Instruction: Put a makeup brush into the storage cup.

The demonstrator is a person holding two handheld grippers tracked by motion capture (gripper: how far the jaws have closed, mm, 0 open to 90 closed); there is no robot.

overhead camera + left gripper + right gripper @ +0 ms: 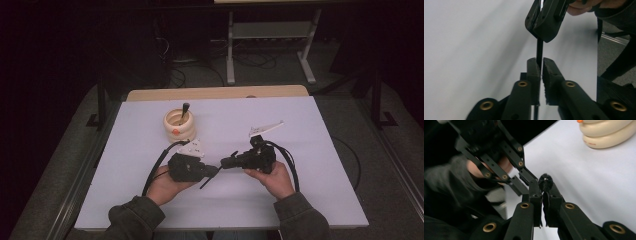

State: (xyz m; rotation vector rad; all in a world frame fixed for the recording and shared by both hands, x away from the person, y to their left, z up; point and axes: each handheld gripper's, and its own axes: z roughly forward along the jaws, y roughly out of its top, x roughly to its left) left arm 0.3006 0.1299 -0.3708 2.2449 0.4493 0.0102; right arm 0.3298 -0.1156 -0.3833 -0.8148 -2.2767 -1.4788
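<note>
Above the tabletop (310,150): both tongs meet.
Left tongs (216,171): clamped on brush handle (539,51).
Right tongs (223,163): pinching the bristle end (545,181).
Behind: cream holder (180,125).

You look over a pale tabletop (310,150) onto grey floor (280,75); a white-legged desk frame (270,35) stands in the dark beyond.

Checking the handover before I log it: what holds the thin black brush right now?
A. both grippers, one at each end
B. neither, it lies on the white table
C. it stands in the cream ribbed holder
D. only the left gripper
A: the left gripper pinches the thin black brush by its handle, and the right gripper is shut on its bristle end.
</note>
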